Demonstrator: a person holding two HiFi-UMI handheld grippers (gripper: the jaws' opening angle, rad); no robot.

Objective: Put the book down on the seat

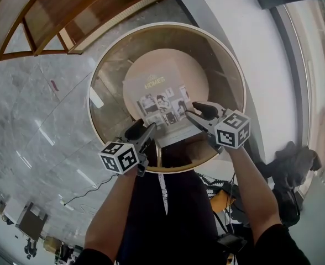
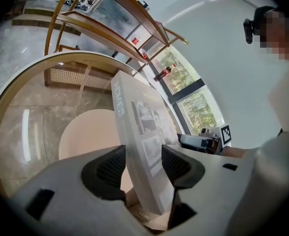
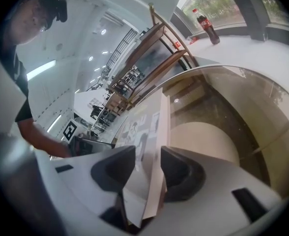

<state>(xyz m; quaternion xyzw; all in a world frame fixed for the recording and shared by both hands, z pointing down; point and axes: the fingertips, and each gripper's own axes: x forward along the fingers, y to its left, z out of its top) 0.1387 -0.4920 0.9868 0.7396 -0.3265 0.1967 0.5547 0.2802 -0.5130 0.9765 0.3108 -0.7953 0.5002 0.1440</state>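
wooden shelf unit [image 1: 68, 21] sits far left on the marble floor [image 1: 41, 109]. next over, left hand-held gripper [image 1: 142, 130]: jaws spread wide around the near-left corner of the book [image 1: 160, 93], one pad by the spine, the other over the cover. no squeeze visible, so it reads as not gripping.

book is cover-up over the middle of the round seat [image 1: 223, 65], inside the gold rim and above the beige centre disc [image 1: 157, 57]. seat top is glassy, brown-tinted. can't tell if the book's underside is fully down on it. cover shows black-and-white photos, with a title towards the far edge.

right hand-held gripper [image 1: 198, 115]: jaws clamped on the book's near-right edge, one pad on the cover, the other on the underside. cover lifts slightly off the pages at the near end. both grippers point down and away from the person.

past the seat, a cola bottle [image 3: 204, 25] stands upright on the window ledge [image 3: 243, 43].
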